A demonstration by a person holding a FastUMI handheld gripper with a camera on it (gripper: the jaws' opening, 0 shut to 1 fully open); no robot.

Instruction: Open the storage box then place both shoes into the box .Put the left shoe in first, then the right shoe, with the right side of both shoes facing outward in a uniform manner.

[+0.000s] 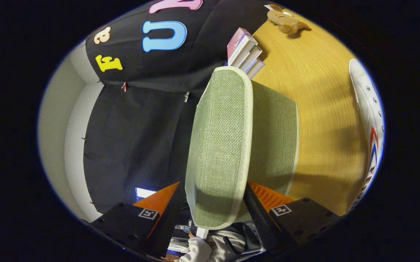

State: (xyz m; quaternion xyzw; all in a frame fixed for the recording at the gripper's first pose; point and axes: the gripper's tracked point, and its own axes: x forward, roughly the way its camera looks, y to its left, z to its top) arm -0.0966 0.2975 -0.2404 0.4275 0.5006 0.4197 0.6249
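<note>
The view is rolled on its side, so the wooden table runs up the right. A green woven fabric lid with pale piping stands between my fingers and reaches well beyond them. My gripper is shut on the lid's near edge, one finger on each face. Behind the lid is the matching green storage box, which it partly hides. A white lace-up shoe with red and blue stripes lies on the table past the box, partly cut off. The box's inside is hidden.
A stack of books lies on the table just beyond the box. A brown plush toy sits farther off. Black cloth wall is on the other side. A person's white sleeve shows below the fingers.
</note>
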